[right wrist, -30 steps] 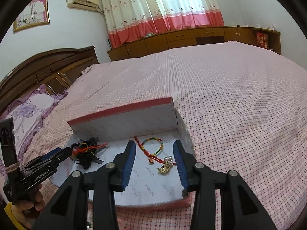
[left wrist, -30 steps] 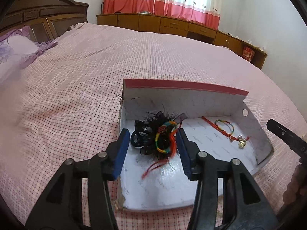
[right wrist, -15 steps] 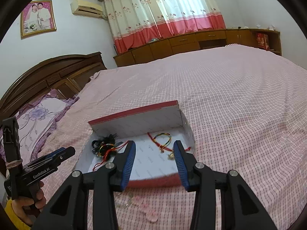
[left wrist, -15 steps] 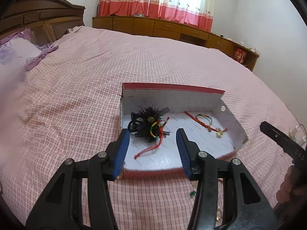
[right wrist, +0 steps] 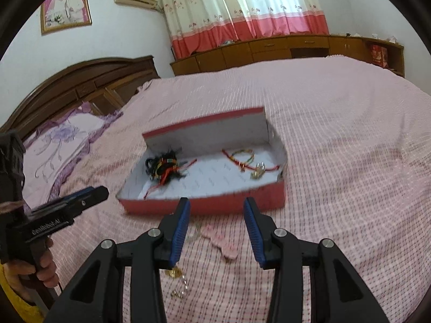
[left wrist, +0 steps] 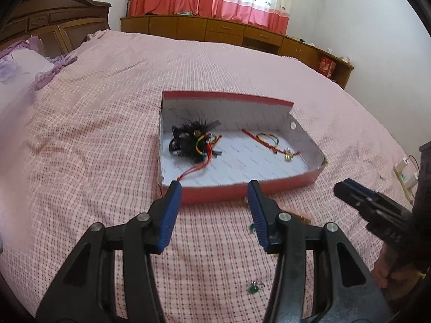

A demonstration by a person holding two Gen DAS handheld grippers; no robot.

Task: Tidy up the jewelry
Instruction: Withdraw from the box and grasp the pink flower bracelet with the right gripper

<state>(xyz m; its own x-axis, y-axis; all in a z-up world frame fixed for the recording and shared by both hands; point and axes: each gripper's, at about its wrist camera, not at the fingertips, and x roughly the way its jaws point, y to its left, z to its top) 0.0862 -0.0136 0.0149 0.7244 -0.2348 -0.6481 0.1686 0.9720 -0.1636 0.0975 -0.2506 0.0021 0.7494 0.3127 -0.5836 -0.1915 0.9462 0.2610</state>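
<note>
A red box [left wrist: 250,188] with a white inside lies on the pink bed; it also shows in the right wrist view [right wrist: 204,204]. Inside it lie a black feathery hair piece with coloured cords [left wrist: 195,141] [right wrist: 163,167] at the left, and a red string bracelet with a gold charm [left wrist: 272,142] [right wrist: 246,160] at the right. My left gripper [left wrist: 214,188] is open and empty just before the box's near wall. My right gripper [right wrist: 216,204] is open and empty, also before the box. Green earrings [left wrist: 253,289], a pink hair clip [right wrist: 222,242] and gold pieces [right wrist: 176,273] lie loose on the bed.
The pink checked bedspread [left wrist: 94,134] spreads all round. A purple pillow [right wrist: 62,140] and wooden headboard [right wrist: 89,78] are at the left. Low wooden cabinets [left wrist: 215,31] run under red-and-white curtains at the back.
Both grippers have pulled back and away from the box. The box now looks smaller and loose jewelry on the bed has come into view.
</note>
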